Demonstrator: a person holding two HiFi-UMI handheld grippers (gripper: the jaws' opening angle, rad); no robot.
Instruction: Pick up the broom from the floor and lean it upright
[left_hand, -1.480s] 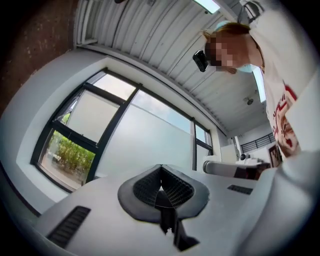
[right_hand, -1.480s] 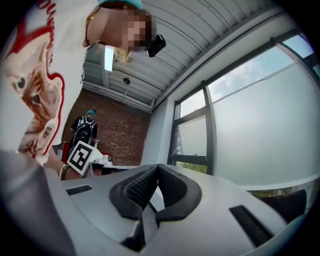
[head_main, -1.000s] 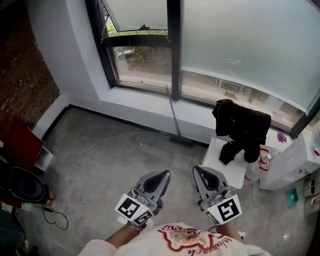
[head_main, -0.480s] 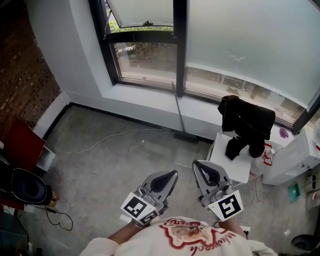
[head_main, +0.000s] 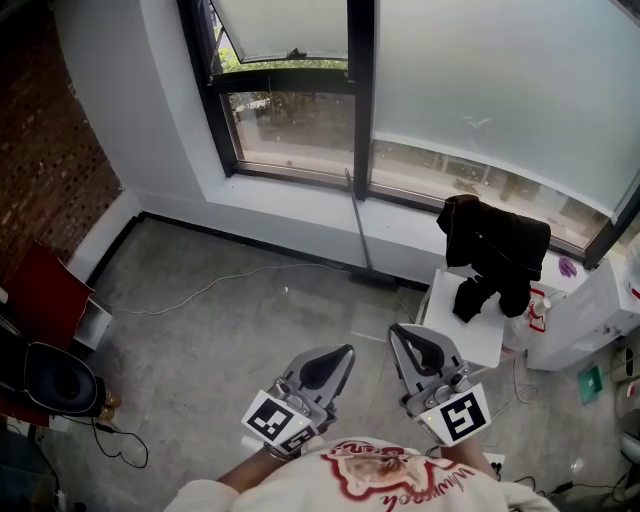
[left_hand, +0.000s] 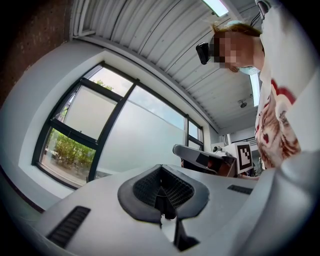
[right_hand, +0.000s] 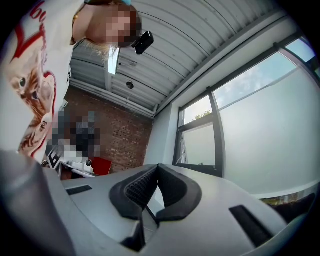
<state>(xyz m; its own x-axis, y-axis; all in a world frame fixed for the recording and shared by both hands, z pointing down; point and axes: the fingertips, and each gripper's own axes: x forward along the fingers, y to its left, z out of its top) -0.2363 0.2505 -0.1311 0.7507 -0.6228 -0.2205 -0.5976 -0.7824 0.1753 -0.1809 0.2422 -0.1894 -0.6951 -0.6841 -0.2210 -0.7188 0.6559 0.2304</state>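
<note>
A: What is the biggest thing here?
B: The window (head_main: 480, 90). It is very wide and has black bars. Right under the window is a white ledge (head_main: 295, 200), and below that is the grey floor (head_main: 220, 330).
A: What else is near the window?
B: A small white counter (head_main: 472, 335) stands on the floor, below the right part of the window. A black cloth (head_main: 495, 245) is piled on it.
A: And where is the broom?
B: The broom (head_main: 361, 235) is not lying down. It stands up just below the window's middle bar. Its brush end is on the floor and the top of its stick rests against the ledge. I think the job looks done.
A: What about the tools?
B: The left tool (head_main: 343, 352) and the right tool (head_main: 397, 333) are both well away from the window, close to the person. Both are pinched closed with nothing in them. Neither one touches the broom.
A: If you had to grab the broom, how would it feel?
B: I think it is light. The stick looks thin, hard and straight, so it should not bend. It may be smooth and could slip or spin in a tool. The brush end is likely the heavy end. I would hold the stick a bit above its middle and squeeze well. Leaning like this, it could slide along the ledge and fall if bumped.
</note>
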